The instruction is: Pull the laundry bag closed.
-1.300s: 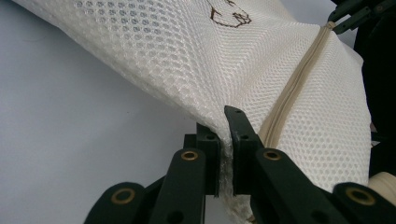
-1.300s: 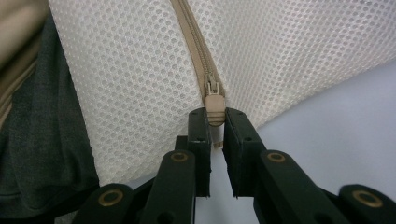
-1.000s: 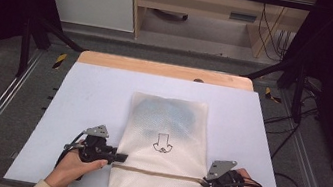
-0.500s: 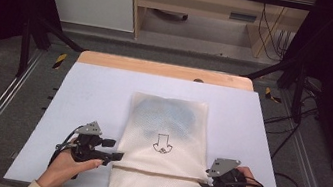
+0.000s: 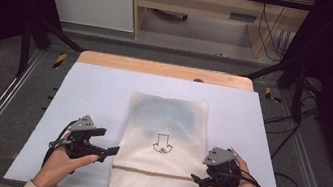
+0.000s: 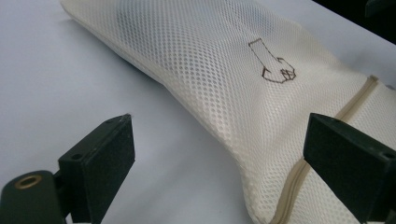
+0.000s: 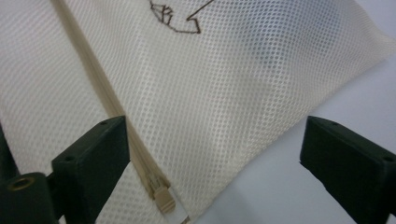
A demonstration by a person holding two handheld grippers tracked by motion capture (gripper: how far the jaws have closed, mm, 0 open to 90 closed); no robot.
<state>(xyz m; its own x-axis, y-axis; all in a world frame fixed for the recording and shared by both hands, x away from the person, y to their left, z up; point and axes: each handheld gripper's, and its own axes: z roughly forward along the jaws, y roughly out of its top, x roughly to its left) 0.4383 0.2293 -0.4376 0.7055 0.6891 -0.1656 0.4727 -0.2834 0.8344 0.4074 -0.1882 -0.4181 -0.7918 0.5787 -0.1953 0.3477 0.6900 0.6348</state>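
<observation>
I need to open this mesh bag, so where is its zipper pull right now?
The zipper pull sits at the right-hand end of the zipper, by the mesh bag's near right edge, just in front of the open right gripper.

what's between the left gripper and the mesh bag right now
Nothing: in the high view, only a short strip of bare white table separates the left gripper from the mesh bag.

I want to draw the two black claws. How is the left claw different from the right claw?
The left claw sits beside the mesh bag's left edge, over the white table; the right claw reaches over the bag's right edge. The left claw points at the plain end of the zipper; the right claw has the beige zipper pull right in front of it. Both are open and holding nothing.
</observation>
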